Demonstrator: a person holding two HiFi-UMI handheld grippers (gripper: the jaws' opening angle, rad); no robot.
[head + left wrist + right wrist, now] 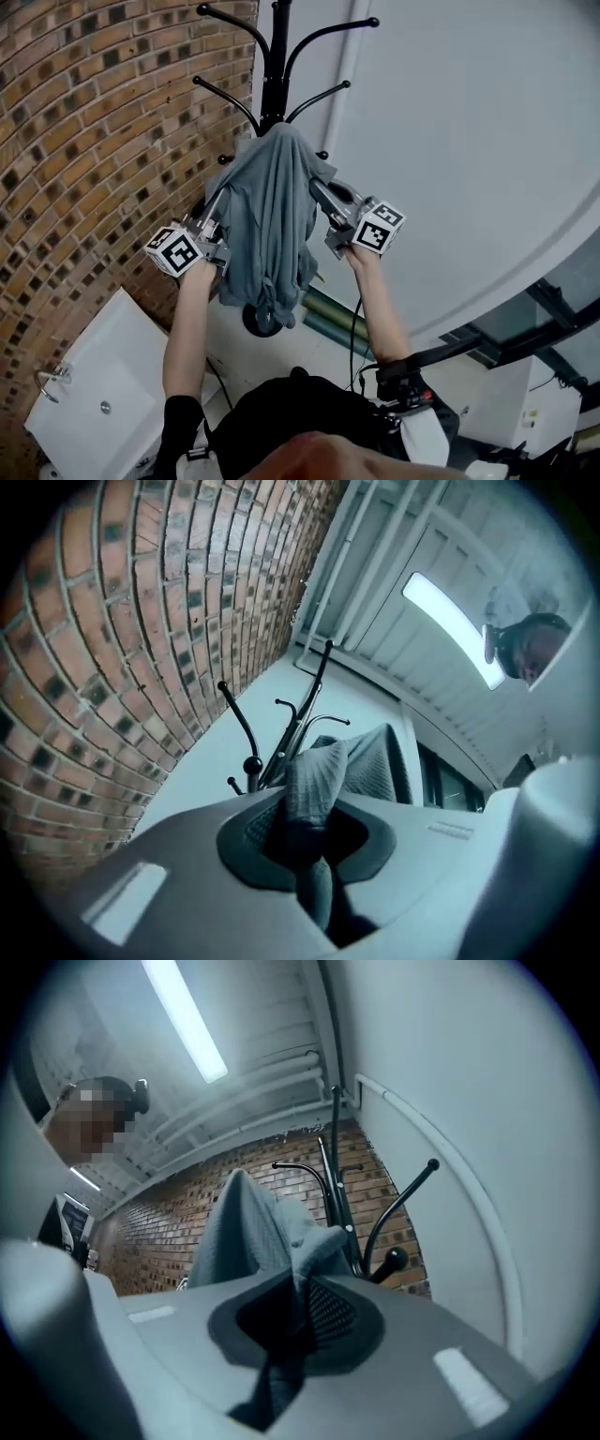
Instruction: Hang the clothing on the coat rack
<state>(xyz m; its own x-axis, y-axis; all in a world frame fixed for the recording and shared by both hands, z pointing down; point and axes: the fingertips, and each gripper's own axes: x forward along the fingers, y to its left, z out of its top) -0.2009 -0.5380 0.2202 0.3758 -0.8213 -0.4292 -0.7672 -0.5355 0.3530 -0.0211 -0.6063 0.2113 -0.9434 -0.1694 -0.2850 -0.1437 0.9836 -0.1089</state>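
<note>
two sets of jaws are clamping on bunched folds of the grey-blue waffle-knit garment [272, 225]: the left gripper [223, 199] and the right gripper [317, 190] are gripping opposite sides, likely so its middle is draping over a hook of the black metal coat rack [278, 56] by the red brick wall [94, 122].

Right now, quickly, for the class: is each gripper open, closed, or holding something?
Left gripper: closed, holding the grey garment.
Right gripper: closed, holding the same garment.
</note>
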